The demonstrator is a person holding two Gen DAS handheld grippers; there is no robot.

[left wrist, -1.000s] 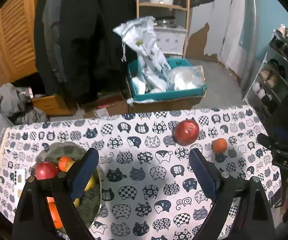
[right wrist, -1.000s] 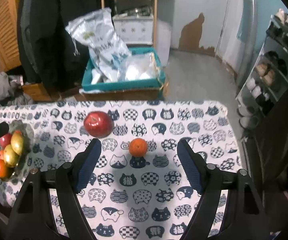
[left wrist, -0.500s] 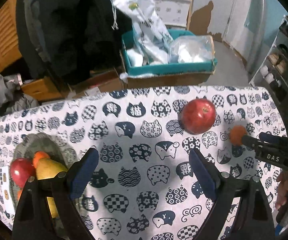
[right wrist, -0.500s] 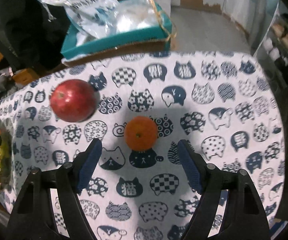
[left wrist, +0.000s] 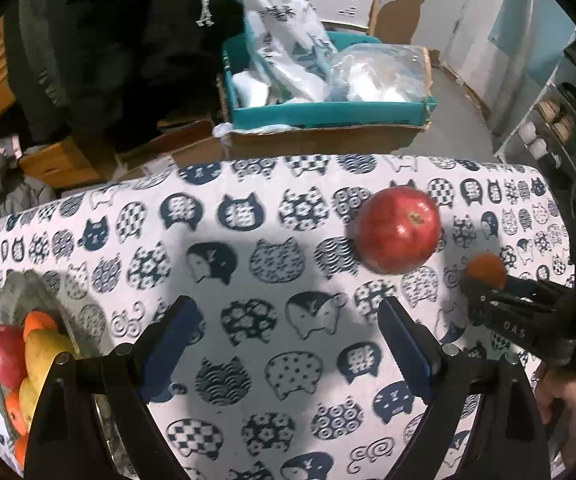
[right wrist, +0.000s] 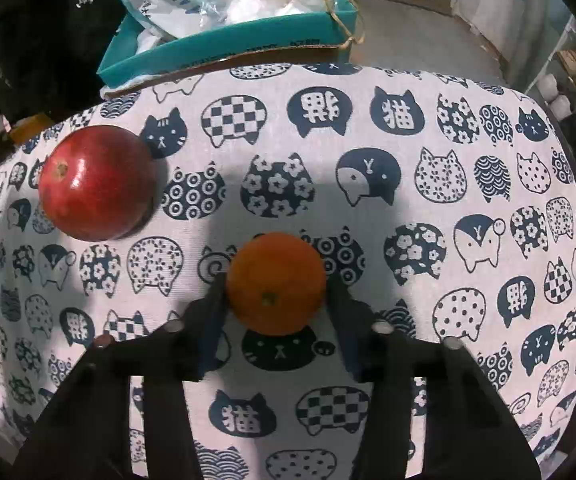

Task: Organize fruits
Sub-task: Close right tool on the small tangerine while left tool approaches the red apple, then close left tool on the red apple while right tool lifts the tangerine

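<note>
Two loose fruits lie on my cat-print cloth (left wrist: pixel 247 264). Left wrist view: left gripper (left wrist: pixel 288 332) spread, empty; apple (left wrist: pixel 398 230) ahead of it; bowl (left wrist: pixel 19 292), far left of apple, holds apple, pears, oranges. Right wrist view: right gripper (right wrist: pixel 275 304), spread a second ago, now pinches the orange (right wrist: pixel 275 282), right of the apple (right wrist: pixel 97 182); ready to lift, I judge; teal box (right wrist: pixel 223 44) beyond holds bags.
</note>
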